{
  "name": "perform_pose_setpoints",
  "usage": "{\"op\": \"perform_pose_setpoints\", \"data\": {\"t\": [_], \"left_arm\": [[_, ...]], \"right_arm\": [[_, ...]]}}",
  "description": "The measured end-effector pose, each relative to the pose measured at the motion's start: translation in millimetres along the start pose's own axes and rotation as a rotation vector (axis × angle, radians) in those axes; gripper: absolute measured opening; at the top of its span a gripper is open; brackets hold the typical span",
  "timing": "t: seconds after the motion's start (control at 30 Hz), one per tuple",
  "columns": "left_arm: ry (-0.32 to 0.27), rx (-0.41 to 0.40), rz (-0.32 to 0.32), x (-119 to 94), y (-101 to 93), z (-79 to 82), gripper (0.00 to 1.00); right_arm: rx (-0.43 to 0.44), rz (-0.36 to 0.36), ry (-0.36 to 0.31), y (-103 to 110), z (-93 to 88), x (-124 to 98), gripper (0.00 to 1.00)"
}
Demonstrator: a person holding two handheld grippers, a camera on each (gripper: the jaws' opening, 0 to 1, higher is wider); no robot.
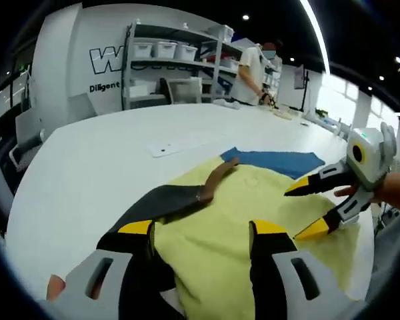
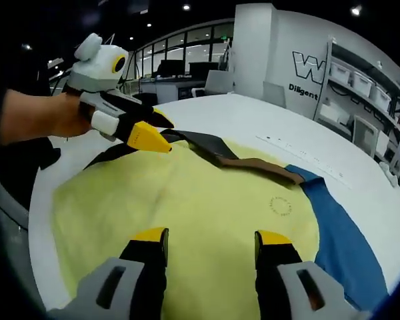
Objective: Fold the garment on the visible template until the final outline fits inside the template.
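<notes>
On the left, the left claw (image 1: 201, 230) has its two yellow-tipped jaws apart, with nothing between them. It hangs just above the near edge of the soft yellow shirt with a brown collar and dark sleeves (image 1: 240, 213). The shirt lies flat on the wide white bench (image 1: 100, 153). It covers most of the flat blue cloth template (image 1: 280, 161), which peeks out on the far side by the collar.

On the right, the right claw (image 2: 211, 241) is open too, and it holds nothing. It sits over the middle of the shirt (image 2: 187, 207).

The shirt is wider than the blue template (image 2: 343, 240), so I think the sides need folding in first. To do it well, each claw should pinch just one side edge, lift a little, and lay it flat toward the middle. Go slow so no bumps form.

In the left gripper view, the shirt's long line runs from near to far. The collar points away, toward the template.
</notes>
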State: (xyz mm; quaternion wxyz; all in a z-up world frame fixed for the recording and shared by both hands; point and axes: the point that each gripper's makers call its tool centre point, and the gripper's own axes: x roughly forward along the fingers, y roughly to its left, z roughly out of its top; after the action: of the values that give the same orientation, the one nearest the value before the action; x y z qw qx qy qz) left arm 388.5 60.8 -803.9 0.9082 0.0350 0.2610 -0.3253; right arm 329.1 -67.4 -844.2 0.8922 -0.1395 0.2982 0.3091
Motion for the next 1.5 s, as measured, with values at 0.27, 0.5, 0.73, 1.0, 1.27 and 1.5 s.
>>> {"op": "perform_pose_setpoints", "data": {"t": [0.27,0.5,0.73,1.0,1.27,1.5], "left_arm": [[-0.027,-0.001,0.053,-38.5,24.6,-4.3,0.52],[-0.03,-0.04,0.104,-64.8,38.4,-21.9,0.51],[-0.017,-0.08,0.14,-91.9,36.1,-44.2,0.5],[0.009,-0.109,0.143,-111.0,20.0,-70.2,0.49],[0.016,-0.121,0.147,-119.4,18.0,-81.2,0.45],[0.027,-0.134,0.156,-121.9,23.9,-90.0,0.44]], "right_arm": [[0.0,-0.006,-0.011,-0.8,2.5,-4.5,0.49],[-0.004,-0.009,-0.009,0.0,0.7,-8.4,0.49],[-0.006,-0.016,-0.02,-1.5,4.3,-15.3,0.49],[-0.019,-0.017,-0.025,2.3,7.0,-23.0,0.49],[-0.015,-0.041,-0.046,2.1,8.8,-41.9,0.49],[-0.019,-0.051,-0.061,8.6,11.3,-57.3,0.49]]}}
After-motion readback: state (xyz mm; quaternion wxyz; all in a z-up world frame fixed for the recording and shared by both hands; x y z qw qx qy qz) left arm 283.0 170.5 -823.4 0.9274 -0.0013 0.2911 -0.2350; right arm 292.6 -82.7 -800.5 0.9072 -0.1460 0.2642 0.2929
